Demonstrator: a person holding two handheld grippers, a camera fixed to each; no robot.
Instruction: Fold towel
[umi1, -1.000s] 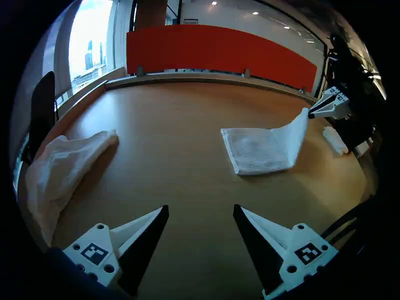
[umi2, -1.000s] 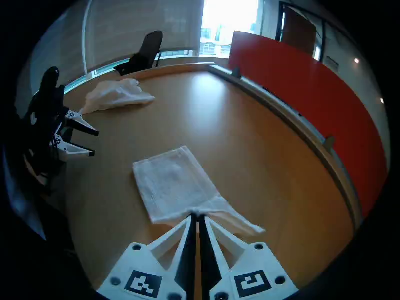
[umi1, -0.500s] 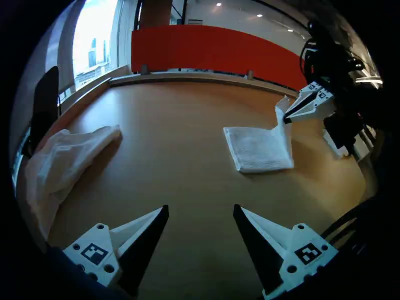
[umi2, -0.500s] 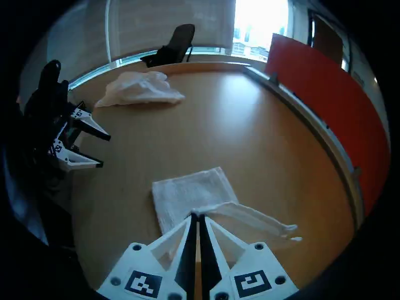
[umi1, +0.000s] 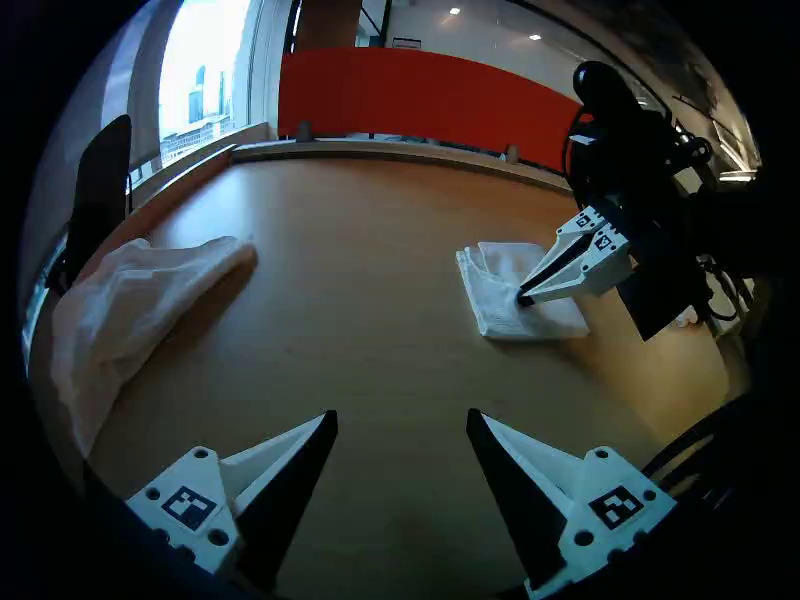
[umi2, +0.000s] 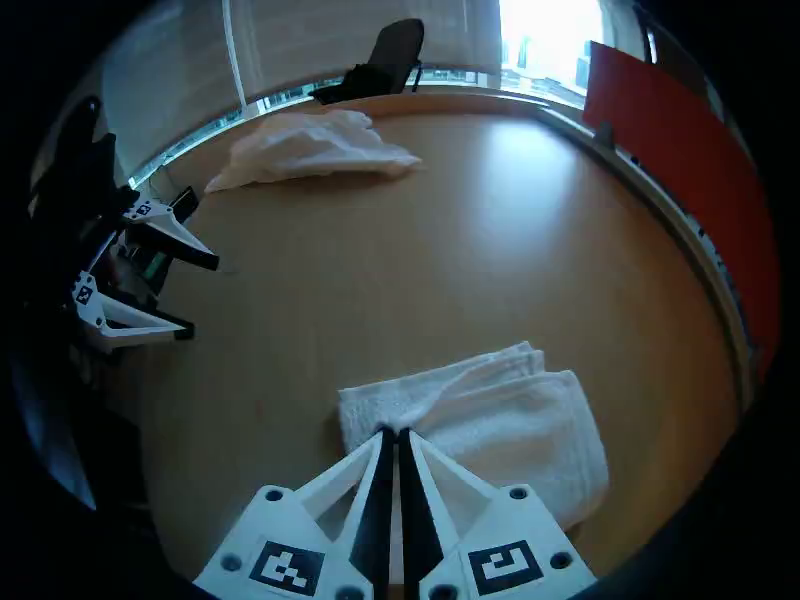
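A white towel lies folded into a small thick rectangle on the wooden table, right of centre. The right gripper comes down onto its near edge from the right. In the right gripper view the towel lies just beyond the right gripper, whose fingers are shut on the towel's near left corner. My left gripper hovers open over bare table, well short of the towel, with nothing between its fingers. It also appears at the left of the right gripper view as the left gripper, open.
A loose heap of white cloth lies at the table's left end, seen as the heap in the right gripper view. A red partition lines the far edge. A dark chair stands by the window. A small white cloth peeks out behind the right gripper.
The right gripper carried the towel's raised end over and down onto the flat part, so the towel is now half as long. The left gripper stayed open in place.
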